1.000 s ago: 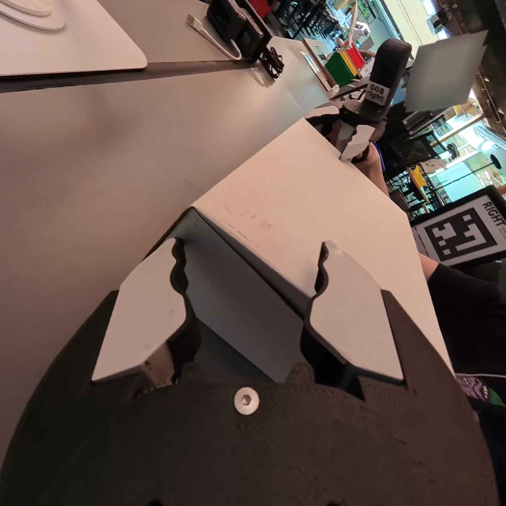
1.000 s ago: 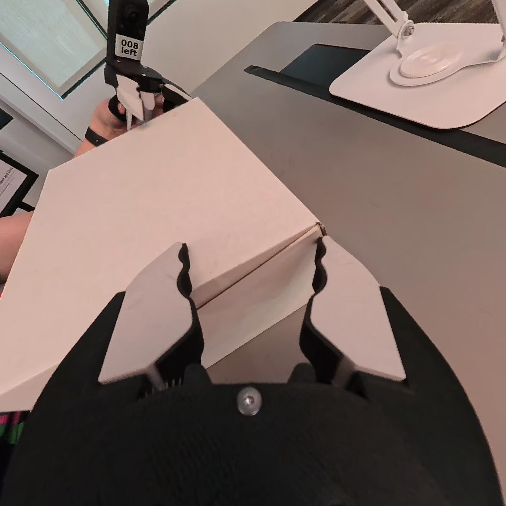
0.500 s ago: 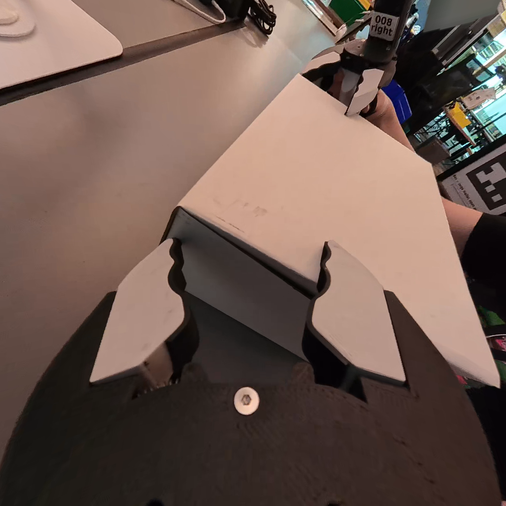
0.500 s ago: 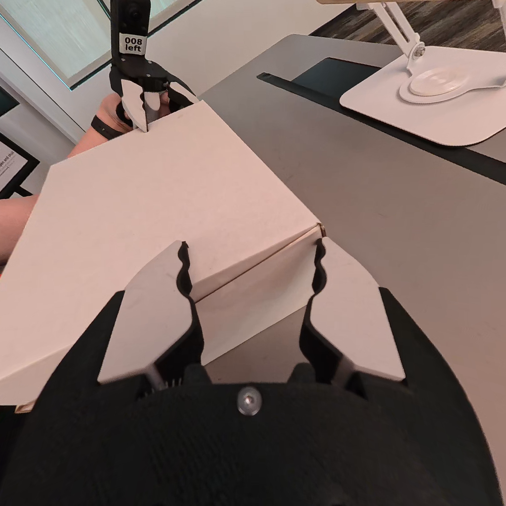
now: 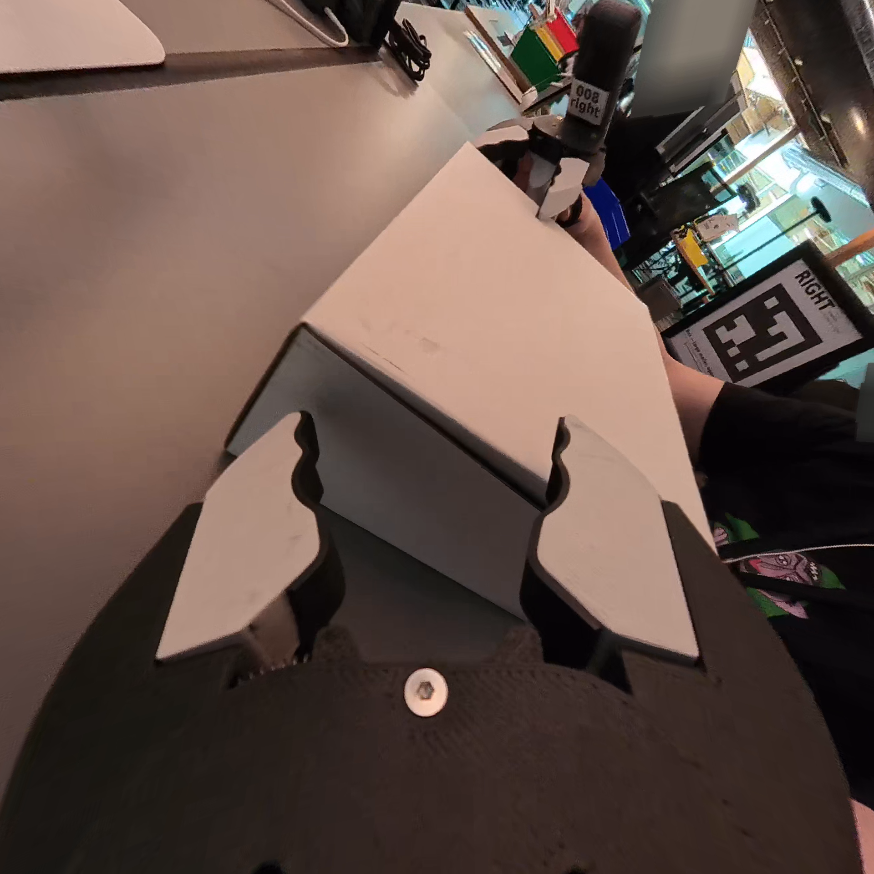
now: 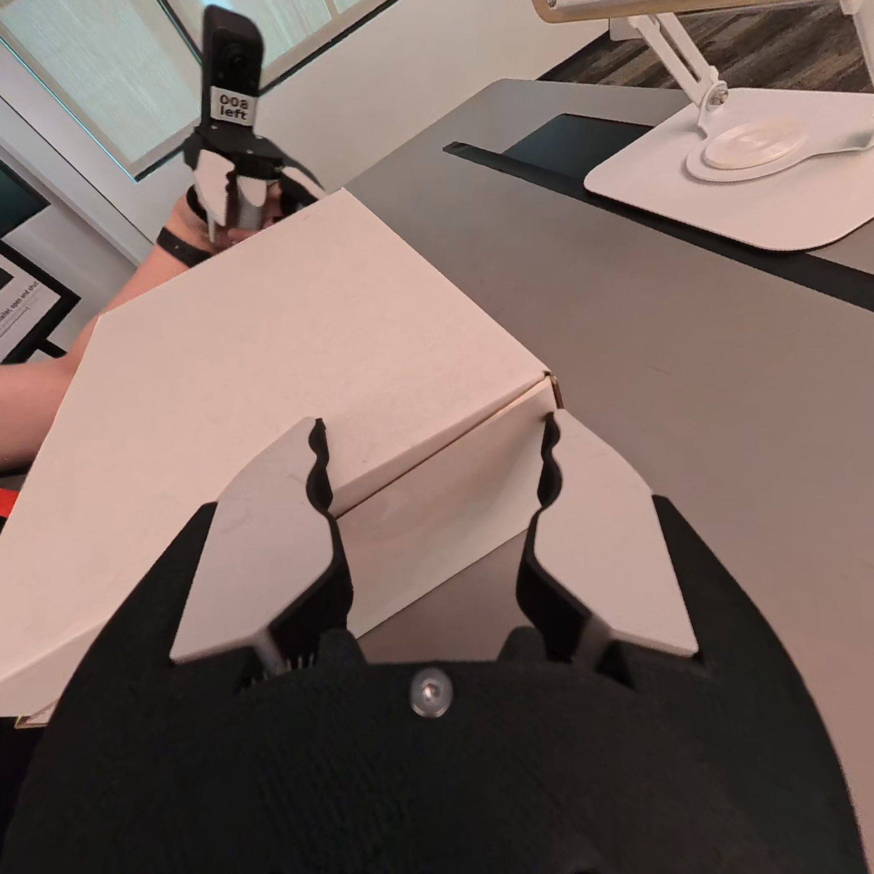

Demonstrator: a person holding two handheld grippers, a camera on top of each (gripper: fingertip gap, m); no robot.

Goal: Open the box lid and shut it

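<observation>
A white cardboard box (image 5: 482,307) lies on the grey table, and its lid (image 6: 265,359) lies flat and shut on top. My left gripper (image 5: 432,437) is open and faces one short end of the box, its fingers on either side of the end wall. My right gripper (image 6: 432,437) is open and faces the opposite end, at the corner of the box. Each gripper also shows far off in the other view: the right gripper (image 5: 534,175) and the left gripper (image 6: 246,198) stand at the far ends of the lid. Neither holds anything.
A white laptop stand base (image 6: 738,170) sits on the table beyond the box. A black cable and charger (image 5: 406,38) lie at the far table edge. A framed marker sign (image 5: 766,326) and the person's arm (image 5: 756,440) are beside the box.
The box stays shut. The left gripper has drawn back a little from the box end and tilted; the right gripper has hardly moved.
</observation>
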